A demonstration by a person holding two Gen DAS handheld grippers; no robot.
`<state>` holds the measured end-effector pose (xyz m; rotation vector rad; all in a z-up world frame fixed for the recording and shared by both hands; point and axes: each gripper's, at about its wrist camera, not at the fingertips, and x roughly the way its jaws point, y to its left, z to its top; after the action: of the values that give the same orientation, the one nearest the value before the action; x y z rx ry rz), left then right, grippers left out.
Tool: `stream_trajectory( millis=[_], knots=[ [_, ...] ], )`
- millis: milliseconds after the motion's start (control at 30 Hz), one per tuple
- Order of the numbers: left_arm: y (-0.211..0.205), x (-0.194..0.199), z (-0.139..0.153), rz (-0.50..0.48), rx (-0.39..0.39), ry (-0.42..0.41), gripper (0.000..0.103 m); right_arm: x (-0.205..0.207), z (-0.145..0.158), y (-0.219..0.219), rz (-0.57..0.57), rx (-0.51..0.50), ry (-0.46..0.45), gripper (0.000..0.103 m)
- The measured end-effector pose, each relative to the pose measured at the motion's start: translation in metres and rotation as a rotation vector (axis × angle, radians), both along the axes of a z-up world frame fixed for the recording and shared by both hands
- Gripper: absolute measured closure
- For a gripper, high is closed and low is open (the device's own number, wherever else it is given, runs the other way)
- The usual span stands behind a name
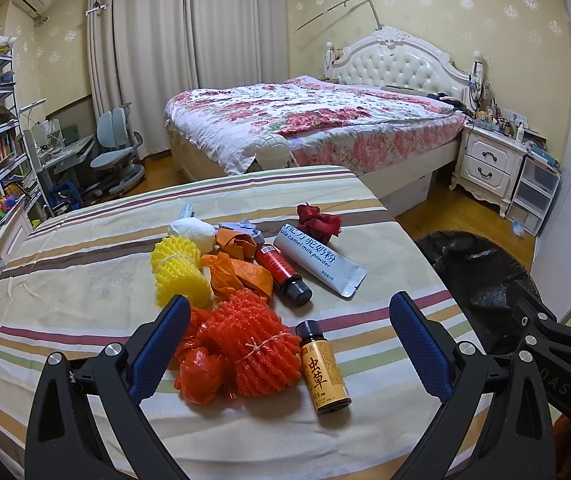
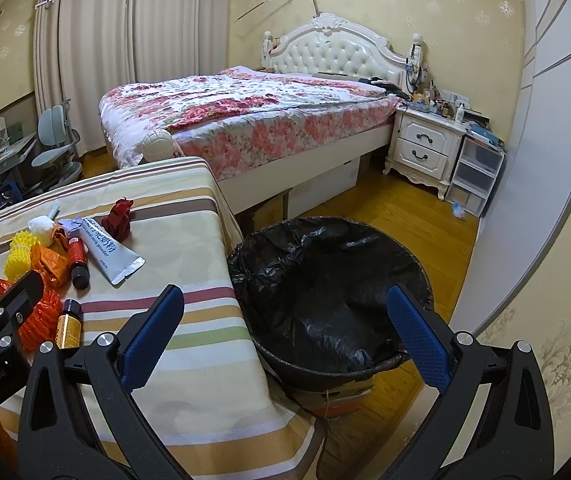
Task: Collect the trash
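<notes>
The left gripper point(image 1: 291, 340) is hovering with its jaws spread wide and holding nothing, the blue pads flanking a tied bundle of orange-red foam fruit netting point(image 1: 263, 346) and a small brown bottle with a yellow label point(image 1: 323, 366) lying just beside it. The right gripper point(image 2: 285, 332) is likewise standing released and empty, its jaws framing the near rim of the round bin lined with a black plastic bag point(image 2: 325, 280), which is sitting on the floor just beside the edge of the striped-cloth desk point(image 1: 85, 272).

Farther along the desk the rest of the trash is lying in a loose cluster: a yellow foam net roll point(image 1: 179, 274), crumpled orange wrappers point(image 1: 237, 272), a red bottle with a black cap point(image 1: 283, 274), a silver milk-powder sachet point(image 1: 319, 266), a white wad point(image 1: 193, 232) and a crumpled dark red scrap point(image 1: 319, 220).

The step in hand is probably a first pick with the left jaws. Lowering squarely over the netting bundle and closing on its tied middle would likely work best, since soft foam compresses and may slip from a shallow grasp. The bottle is touching or nearly touching it, so the far pad should be entering between them to avoid rolling the bottle off the desk.
</notes>
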<state>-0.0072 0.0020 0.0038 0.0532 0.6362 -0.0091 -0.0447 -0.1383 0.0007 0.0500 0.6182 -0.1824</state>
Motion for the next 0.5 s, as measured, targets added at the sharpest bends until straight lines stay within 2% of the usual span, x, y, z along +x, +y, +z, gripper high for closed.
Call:
stream_trajectory(
  millis=[500],
  knots=[
    [-0.0003, 0.0002, -0.0001, 0.001, 0.0, 0.001, 0.006, -0.0005, 0.0003, -0.0015, 0.0, 0.002, 0.002, 0.004]
  ],
)
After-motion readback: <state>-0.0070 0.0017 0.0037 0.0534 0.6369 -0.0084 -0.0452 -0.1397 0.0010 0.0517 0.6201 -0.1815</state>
